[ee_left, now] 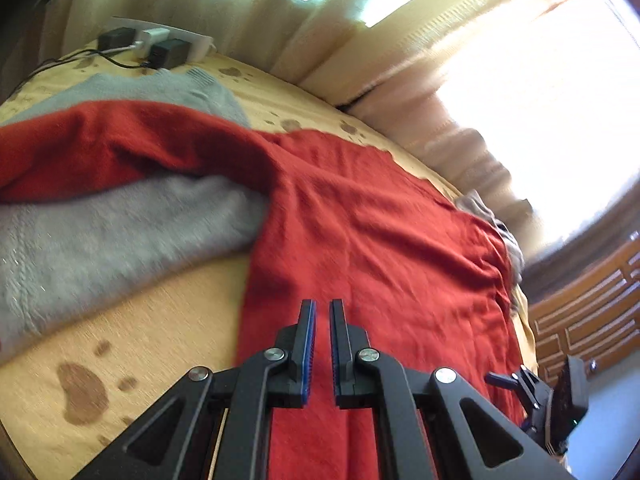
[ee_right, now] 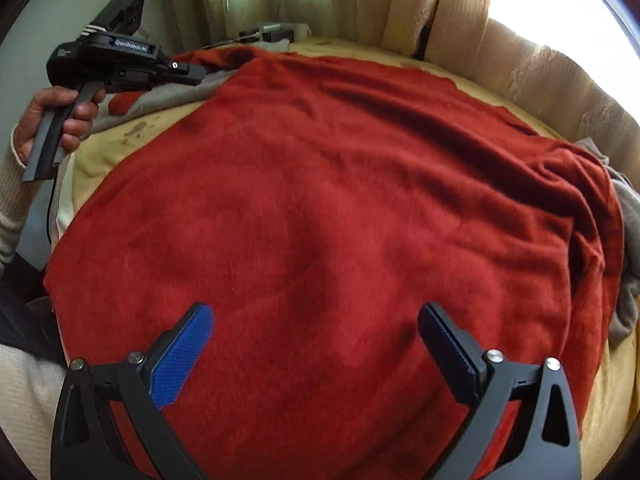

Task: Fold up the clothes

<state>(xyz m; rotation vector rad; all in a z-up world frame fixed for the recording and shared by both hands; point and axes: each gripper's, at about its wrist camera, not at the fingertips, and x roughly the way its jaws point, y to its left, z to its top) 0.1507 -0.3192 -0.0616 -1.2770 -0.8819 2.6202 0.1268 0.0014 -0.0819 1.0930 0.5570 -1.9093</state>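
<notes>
The red garment (ee_right: 340, 208) was spread flat across the yellow bedspread (ee_left: 152, 320), with the left gripper (ee_left: 322, 312) nearly closed and empty and the right gripper (ee_right: 316, 320) held wide above it.

Both claws are matte black linkages with silver screw heads and blue ribbed pads (ee_right: 182, 354). The left claw (ee_right: 192, 72) body carries white lettering. The person's sleeve (ee_right: 12, 196) is cream knit.
</notes>
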